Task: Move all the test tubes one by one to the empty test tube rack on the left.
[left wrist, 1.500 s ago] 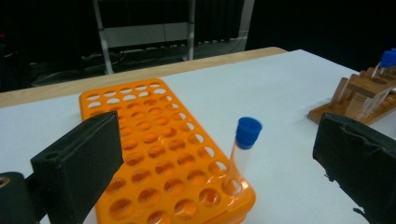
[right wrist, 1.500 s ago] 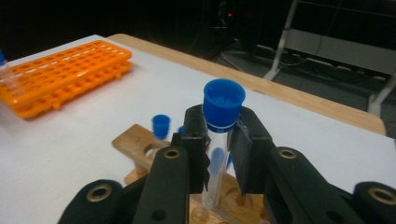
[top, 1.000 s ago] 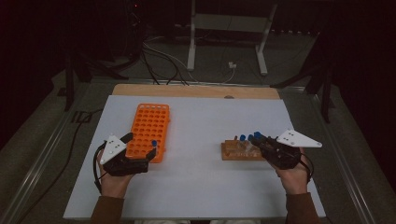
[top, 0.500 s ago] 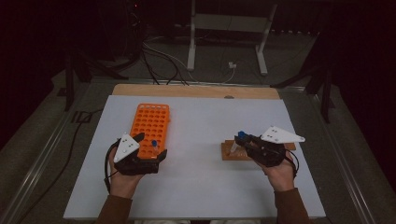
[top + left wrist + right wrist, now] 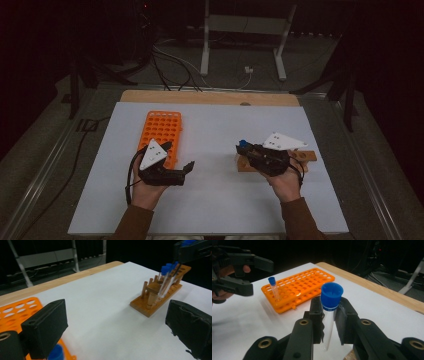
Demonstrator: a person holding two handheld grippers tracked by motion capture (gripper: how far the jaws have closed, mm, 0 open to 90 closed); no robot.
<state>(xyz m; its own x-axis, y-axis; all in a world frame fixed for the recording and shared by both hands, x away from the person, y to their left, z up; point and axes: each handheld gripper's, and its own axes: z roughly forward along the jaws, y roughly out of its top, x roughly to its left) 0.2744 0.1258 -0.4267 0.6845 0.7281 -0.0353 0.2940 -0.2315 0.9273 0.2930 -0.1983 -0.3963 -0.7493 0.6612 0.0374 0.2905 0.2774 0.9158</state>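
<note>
Jaws of the right gripper (image 5: 329, 322) are clamped on a clear tube with a blue cap (image 5: 331, 298), which stands upright between the black pads, its cap rising above them. In the high view this gripper (image 5: 245, 148) sits over the left end of the wooden rack (image 5: 305, 157), the blue cap (image 5: 243, 143) showing at its tip, and the right hand (image 5: 283, 180) holds it from below. The left gripper view shows the wooden rack (image 5: 157, 296) lying on the white sheet with several more blue-capped tubes (image 5: 166, 273) standing in it.

The left gripper (image 5: 117, 327) has its jaws wide apart with nothing between them. In the high view it (image 5: 189, 166) lies just beside the near right corner of the orange rack (image 5: 161, 131), pointing right across the table, with the left hand (image 5: 145, 187) around its body. One blue-capped tube (image 5: 273, 290) stands in a hole at the near end of the orange rack (image 5: 304, 287); the other holes that can be seen are vacant. The two racks are well apart on the white table surface (image 5: 215, 200), orange to the left and wooden to the right. A wooden edge (image 5: 210, 97) runs along the far side of the sheet.
</note>
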